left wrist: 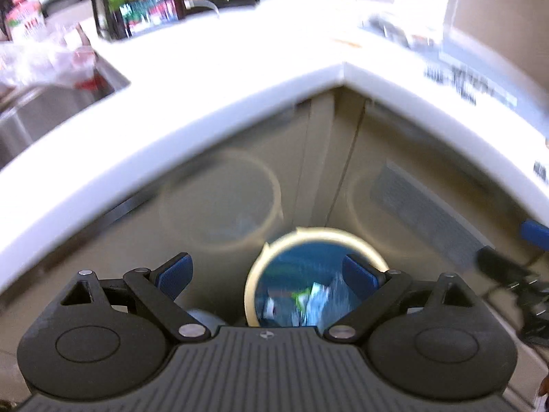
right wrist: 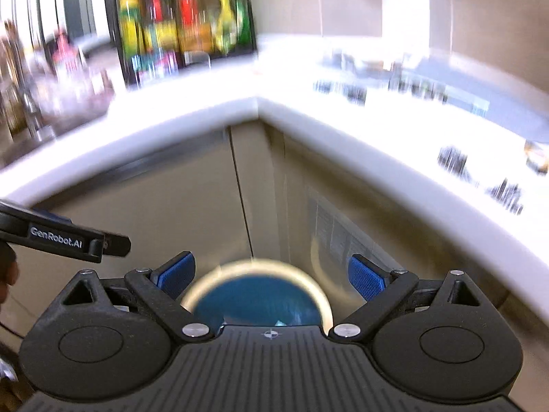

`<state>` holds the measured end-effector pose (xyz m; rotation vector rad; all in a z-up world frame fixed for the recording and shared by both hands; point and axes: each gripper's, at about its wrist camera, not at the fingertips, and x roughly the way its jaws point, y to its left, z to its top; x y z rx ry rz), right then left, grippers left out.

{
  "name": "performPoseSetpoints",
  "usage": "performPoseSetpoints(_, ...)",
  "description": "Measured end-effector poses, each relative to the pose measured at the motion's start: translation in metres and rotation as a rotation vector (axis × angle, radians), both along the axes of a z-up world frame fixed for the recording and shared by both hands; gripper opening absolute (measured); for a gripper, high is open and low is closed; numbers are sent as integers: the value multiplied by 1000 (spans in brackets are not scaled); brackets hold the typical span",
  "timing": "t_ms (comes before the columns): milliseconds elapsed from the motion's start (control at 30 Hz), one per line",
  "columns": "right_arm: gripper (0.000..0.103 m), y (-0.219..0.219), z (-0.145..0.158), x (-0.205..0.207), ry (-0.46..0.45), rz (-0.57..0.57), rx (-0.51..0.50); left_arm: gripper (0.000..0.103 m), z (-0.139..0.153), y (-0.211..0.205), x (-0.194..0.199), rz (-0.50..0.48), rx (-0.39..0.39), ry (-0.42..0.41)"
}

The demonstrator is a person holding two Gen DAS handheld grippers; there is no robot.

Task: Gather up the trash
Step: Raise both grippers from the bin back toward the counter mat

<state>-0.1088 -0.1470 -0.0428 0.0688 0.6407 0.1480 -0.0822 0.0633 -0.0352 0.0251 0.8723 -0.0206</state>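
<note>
Both tongs gape wide, empty. Bin (left wrist: 310, 274) with wrappers (left wrist: 308, 300) lies below left tongs (left wrist: 267, 273), toward 3 o'clock; centred under right tongs (right wrist: 271, 274).

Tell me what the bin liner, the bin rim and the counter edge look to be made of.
Bin liner: probably thin plastic film, since it is blue and creased inside the bin. Bin rim: a smooth cream or gold ring, either plastic or coated metal; blur leaves it open. Counter edge: a white, glossy, rounded slab, likely solid surface or stone composite.
</note>
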Motion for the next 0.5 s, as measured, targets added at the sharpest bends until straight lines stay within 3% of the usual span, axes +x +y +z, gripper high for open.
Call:
performPoseSetpoints(233, 102, -60, 57, 26, -229, -142, -41, 96, 43, 0, 17, 3, -23, -82)
performPoseSetpoints(367, 103, -107, 69, 60, -255, -317, -106, 96, 58, -1, 35, -5, -40, -77)
performPoseSetpoints(500, 103, -155, 58, 99, -207, -494, -189, 96, 71, -9, 42, -18, -48, -87)
